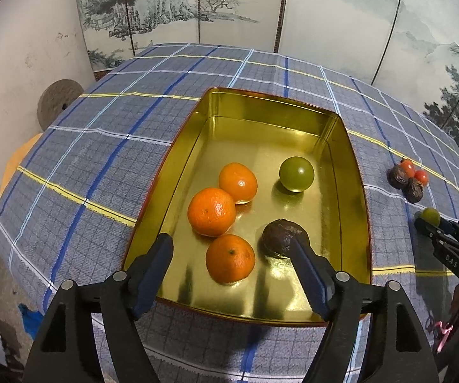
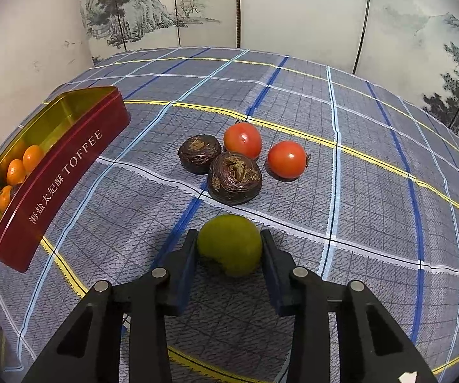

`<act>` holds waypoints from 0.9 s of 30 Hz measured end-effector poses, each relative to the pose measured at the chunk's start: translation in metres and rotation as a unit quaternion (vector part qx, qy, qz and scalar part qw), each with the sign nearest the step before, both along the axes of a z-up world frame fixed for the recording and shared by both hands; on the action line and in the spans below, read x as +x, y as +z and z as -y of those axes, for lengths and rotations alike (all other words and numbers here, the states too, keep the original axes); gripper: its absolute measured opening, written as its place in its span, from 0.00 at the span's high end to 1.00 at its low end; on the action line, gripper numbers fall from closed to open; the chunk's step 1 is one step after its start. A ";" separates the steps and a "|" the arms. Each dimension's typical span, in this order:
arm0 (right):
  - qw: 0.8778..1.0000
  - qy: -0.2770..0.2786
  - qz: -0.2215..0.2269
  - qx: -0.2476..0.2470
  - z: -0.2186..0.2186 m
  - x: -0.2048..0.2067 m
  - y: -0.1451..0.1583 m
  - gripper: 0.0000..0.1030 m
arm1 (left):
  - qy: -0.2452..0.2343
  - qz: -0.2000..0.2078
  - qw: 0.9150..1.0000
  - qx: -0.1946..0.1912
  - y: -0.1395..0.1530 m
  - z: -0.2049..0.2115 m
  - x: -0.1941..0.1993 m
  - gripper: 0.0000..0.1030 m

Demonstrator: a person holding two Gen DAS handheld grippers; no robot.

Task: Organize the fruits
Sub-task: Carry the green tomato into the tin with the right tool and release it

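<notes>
A gold-lined red toffee tin [image 1: 362, 191] holds three oranges [image 1: 211, 211], a green fruit [image 1: 296, 173] and a dark brown fruit [image 1: 282, 237]. My left gripper [image 1: 232, 245] is open over the tin's near end, its right finger touching the brown fruit. My right gripper [image 2: 229, 244] is shut on a second green fruit [image 2: 229, 244] on the cloth; it also shows in the left wrist view [image 1: 430, 216]. Beyond it lie two brown fruits [image 2: 234, 177] and two tomatoes [image 2: 286, 159]. The tin [image 2: 60, 172] stands at the left of the right wrist view.
A blue plaid cloth [image 2: 373, 191] covers the table. A painted folding screen [image 1: 261, 9] stands behind it. A white wall [image 1: 22, 63] is at the left, with a round grey disc [image 1: 57, 102] against it.
</notes>
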State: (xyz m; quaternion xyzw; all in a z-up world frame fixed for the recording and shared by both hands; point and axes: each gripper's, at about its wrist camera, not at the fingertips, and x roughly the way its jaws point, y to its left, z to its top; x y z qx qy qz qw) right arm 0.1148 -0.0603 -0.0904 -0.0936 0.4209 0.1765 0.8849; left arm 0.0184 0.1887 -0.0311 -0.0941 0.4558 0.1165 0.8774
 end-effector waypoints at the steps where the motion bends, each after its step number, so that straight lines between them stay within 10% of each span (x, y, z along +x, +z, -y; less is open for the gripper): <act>1: 1.000 0.000 0.000 -0.001 0.000 0.000 0.000 0.66 | 0.000 0.001 1.000 0.000 0.000 -0.001 -0.001 0.24; 27: 0.995 0.088 0.021 0.038 -0.062 -0.024 0.052 0.67 | 0.039 0.045 0.998 -0.005 0.025 -0.034 -0.040 0.18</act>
